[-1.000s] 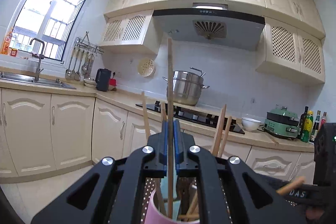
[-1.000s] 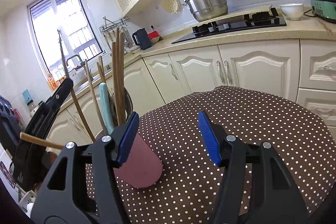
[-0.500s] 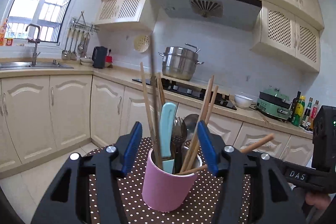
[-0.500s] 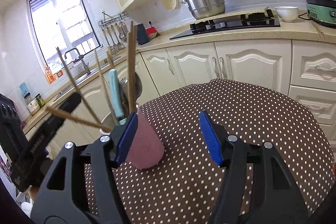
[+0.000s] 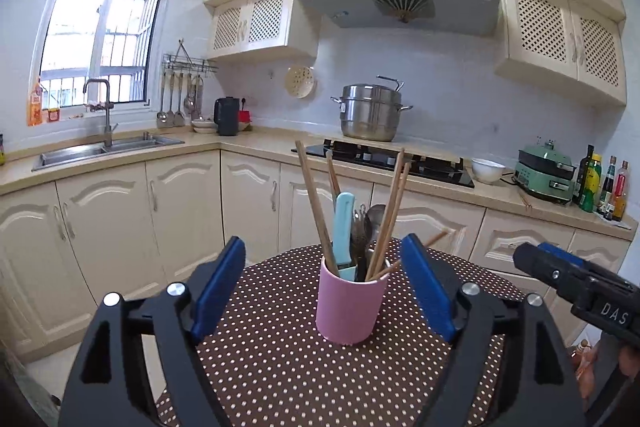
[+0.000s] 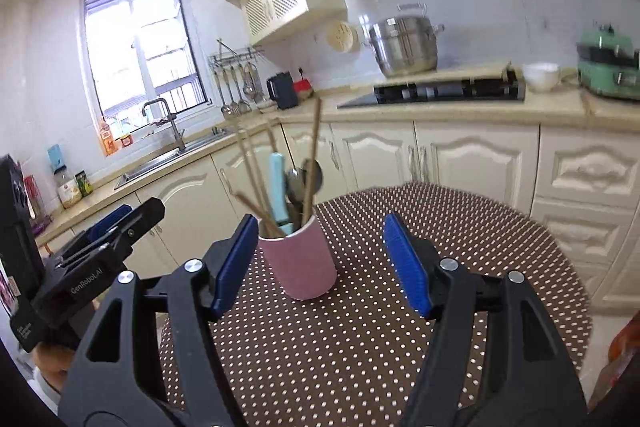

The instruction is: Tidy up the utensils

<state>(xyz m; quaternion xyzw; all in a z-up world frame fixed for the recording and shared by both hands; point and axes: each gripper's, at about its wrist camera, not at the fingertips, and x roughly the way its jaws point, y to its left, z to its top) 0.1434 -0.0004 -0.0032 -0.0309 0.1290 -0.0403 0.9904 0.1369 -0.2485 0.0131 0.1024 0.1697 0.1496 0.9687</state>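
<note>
A pink cup (image 5: pixel 351 303) (image 6: pixel 301 259) stands on the round table with the brown dotted cloth (image 5: pixel 280 367) (image 6: pixel 440 267). It holds several wooden chopsticks (image 5: pixel 316 203), a light-blue-handled utensil (image 5: pixel 344 223) and a metal spoon (image 6: pixel 311 174). My left gripper (image 5: pixel 324 255) (image 6: pixel 112 227) is level with the cup but short of it. Its jaws are opening, and the blue pads (image 5: pixel 222 287) touch nothing. My right gripper (image 6: pixel 322 231) (image 5: pixel 560 275) is also back from the cup. Its jaws are opening too, with nothing held.
Behind the table, cream cabinets run under an L-shaped counter. On it are a sink (image 5: pixel 108 149), a black kettle (image 5: pixel 226 116), a hob with a steel pot (image 5: pixel 370 113), a white bowl (image 5: pixel 487 170), a green cooker (image 5: pixel 546 173) and bottles (image 5: pixel 604 187).
My left gripper let go of the chopstick it held upright over the cup, opened wide and drew back. My right gripper also drew back from the cup and opened a little.
</note>
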